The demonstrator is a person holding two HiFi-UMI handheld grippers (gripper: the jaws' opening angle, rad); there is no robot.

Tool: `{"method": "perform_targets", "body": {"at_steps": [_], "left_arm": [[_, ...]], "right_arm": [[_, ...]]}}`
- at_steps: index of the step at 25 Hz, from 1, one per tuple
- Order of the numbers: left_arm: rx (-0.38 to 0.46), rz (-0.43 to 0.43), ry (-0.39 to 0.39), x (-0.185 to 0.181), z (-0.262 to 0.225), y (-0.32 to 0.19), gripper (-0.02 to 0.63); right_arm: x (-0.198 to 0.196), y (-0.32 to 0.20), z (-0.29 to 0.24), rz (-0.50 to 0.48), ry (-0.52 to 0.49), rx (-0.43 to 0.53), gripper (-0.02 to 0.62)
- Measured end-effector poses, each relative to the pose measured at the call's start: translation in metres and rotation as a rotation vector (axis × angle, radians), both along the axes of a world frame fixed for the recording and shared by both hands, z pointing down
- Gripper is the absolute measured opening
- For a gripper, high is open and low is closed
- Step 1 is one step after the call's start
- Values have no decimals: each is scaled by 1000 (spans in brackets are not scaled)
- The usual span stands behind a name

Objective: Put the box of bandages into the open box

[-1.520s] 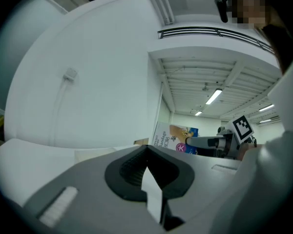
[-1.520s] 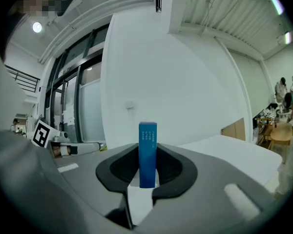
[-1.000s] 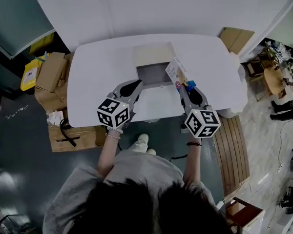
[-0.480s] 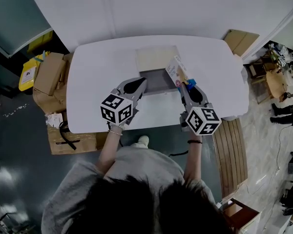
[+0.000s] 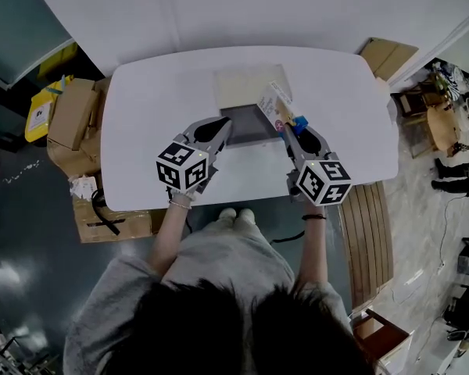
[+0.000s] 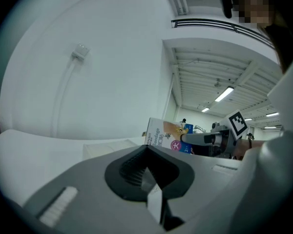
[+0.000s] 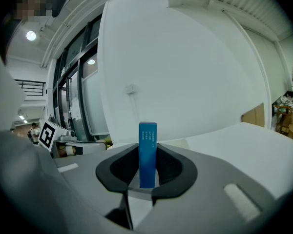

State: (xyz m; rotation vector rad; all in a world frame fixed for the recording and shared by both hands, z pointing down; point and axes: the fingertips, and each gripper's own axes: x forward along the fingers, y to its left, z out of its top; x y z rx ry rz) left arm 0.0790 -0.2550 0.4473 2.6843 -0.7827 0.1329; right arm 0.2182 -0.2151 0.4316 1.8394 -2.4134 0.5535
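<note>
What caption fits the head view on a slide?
Right gripper holds the bandage box at the open box's edge on a white table; left gripper alongside.

On the table (image 5: 141, 123), the box of bandages (image 5: 274, 105) stands at the open box's (image 5: 245, 122) right side, the left gripper (image 5: 221, 129) at its left side.

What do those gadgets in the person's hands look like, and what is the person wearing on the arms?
The left gripper and right gripper are grey plastic, each with two curved jaws lined with dark ribbed pads. Each carries a white cube printed with black square markers. The person wears a grey short-sleeved top and a thin band at each wrist.
</note>
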Motion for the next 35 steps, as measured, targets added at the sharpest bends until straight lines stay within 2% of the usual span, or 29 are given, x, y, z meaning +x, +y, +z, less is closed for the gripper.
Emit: {"method": "perform_targets", "body": {"at_steps": [14,35], "left_arm": [[-117,-102,-9,13,31,-6,-6],[-215,-147,-26,13,80,-11,-6]], "right_arm": [[6,-27,30,-223,-31,-148,97],[-16,-54,99,-537,-194,-480,97]]}}
